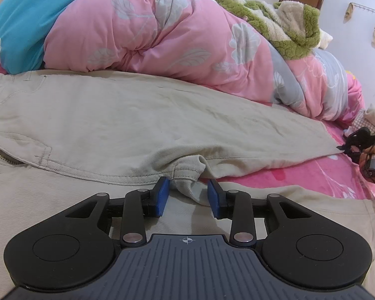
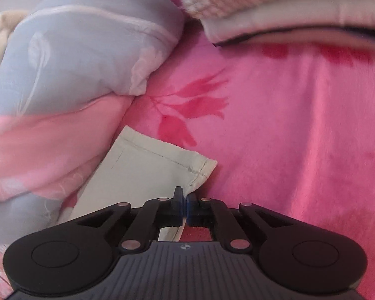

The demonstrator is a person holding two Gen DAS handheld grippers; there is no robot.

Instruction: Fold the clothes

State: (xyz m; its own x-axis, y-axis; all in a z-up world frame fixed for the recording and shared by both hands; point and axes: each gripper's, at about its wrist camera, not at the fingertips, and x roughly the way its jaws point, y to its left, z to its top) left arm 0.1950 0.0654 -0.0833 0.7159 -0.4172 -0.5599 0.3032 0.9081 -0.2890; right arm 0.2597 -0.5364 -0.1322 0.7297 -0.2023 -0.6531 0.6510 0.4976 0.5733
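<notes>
Beige trousers (image 1: 137,125) lie flat across the bed, waist at the left, one leg stretching to the right. My left gripper (image 1: 188,192) sits at the crotch seam, its blue pads (image 1: 162,195) closed on a raised bunch of trouser fabric. At the far right a hand holds my right gripper (image 1: 347,147) at the tip of the leg hem. In the right wrist view my right gripper (image 2: 185,201) is shut on the corner of the trouser hem (image 2: 147,165), pads pressed together over the cloth edge.
A bulky pink and grey floral duvet (image 1: 162,32) lies piled right behind the trousers, with a green fleece garment (image 1: 287,25) on top and a blue cushion (image 1: 20,25) at the left. Pink floral bedsheet (image 2: 287,125) spreads to the right of the hem. A folded textile (image 2: 275,2) lies beyond.
</notes>
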